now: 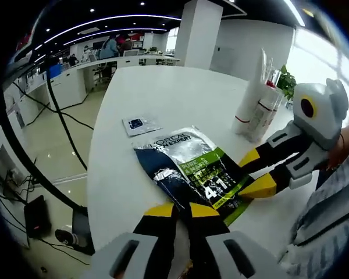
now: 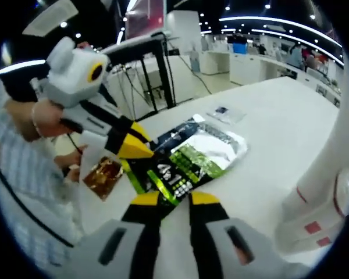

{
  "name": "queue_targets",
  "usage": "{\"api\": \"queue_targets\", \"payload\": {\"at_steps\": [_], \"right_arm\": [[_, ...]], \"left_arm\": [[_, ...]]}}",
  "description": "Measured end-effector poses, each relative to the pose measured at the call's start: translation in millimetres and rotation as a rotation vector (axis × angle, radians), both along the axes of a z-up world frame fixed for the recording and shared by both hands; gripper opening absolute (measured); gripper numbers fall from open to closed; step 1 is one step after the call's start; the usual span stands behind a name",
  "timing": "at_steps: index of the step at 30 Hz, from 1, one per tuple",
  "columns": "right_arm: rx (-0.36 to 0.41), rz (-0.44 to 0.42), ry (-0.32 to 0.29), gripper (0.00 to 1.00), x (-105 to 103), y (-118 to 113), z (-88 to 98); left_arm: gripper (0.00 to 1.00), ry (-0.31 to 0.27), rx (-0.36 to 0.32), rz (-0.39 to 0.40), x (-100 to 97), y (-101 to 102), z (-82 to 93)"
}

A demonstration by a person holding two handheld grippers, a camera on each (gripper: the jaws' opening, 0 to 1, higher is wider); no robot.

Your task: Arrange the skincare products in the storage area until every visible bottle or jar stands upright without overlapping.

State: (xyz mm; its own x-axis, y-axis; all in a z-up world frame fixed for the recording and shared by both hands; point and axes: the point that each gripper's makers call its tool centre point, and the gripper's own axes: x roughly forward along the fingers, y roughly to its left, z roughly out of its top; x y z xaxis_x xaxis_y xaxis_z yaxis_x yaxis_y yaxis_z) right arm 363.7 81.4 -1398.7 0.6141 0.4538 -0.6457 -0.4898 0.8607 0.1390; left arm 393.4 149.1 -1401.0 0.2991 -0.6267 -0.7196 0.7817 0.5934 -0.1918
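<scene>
A flat silver, navy and green pouch [image 1: 189, 168] [image 2: 192, 157] lies on the white table [image 1: 163, 93]. My left gripper [image 1: 183, 210] is at its near edge, jaws almost together and pinching that edge; in the right gripper view it [image 2: 141, 145] comes in from the left onto the pouch's side. My right gripper [image 2: 174, 200] stands at the pouch's opposite edge with a gap between its yellow tips; in the left gripper view it [image 1: 247, 174] enters from the right, tips apart around the edge. White tubes with red bands [image 1: 256, 107] [image 2: 323, 203] stand upright together.
A small white-and-blue sachet [image 1: 141, 124] [image 2: 224, 113] lies beyond the pouch. A gold-brown sachet [image 2: 103, 174] lies near the table edge beside a person's striped sleeve [image 2: 23, 174]. A green plant [image 1: 286, 81] stands behind the tubes. Cables hang off the table's left side.
</scene>
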Motion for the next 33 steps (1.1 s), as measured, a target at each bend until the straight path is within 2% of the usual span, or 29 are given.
{"api": "queue_targets", "payload": {"at_steps": [3, 5, 9, 14, 22, 27, 33], "right_arm": [[-0.018, -0.008, 0.012, 0.08, 1, 0, -2.5], [-0.048, 0.004, 0.015, 0.05, -2, -1, -3.5], [-0.065, 0.013, 0.004, 0.03, -6, -3, -1.4], [-0.040, -0.017, -0.016, 0.02, -3, -9, 8.7], [0.011, -0.044, -0.070, 0.02, -4, -14, 35.9], [0.027, -0.059, -0.102, 0.02, -5, -18, 47.3], [0.020, -0.075, -0.103, 0.02, -7, -25, 47.3]], "left_arm": [[0.03, 0.007, 0.018, 0.012, 0.9, 1, -1.7], [0.03, -0.008, 0.029, -0.001, -1.3, 2, -1.0], [0.02, -0.016, 0.000, -0.003, -0.1, -1, 6.3], [0.02, 0.011, -0.020, 0.026, 1.2, -3, 13.2], [0.02, 0.034, -0.108, 0.073, 3.4, -6, 38.2], [0.02, -0.015, -0.109, 0.060, 2.0, -11, 49.0], [0.02, -0.024, -0.083, 0.041, 1.1, -18, 47.7]]}}
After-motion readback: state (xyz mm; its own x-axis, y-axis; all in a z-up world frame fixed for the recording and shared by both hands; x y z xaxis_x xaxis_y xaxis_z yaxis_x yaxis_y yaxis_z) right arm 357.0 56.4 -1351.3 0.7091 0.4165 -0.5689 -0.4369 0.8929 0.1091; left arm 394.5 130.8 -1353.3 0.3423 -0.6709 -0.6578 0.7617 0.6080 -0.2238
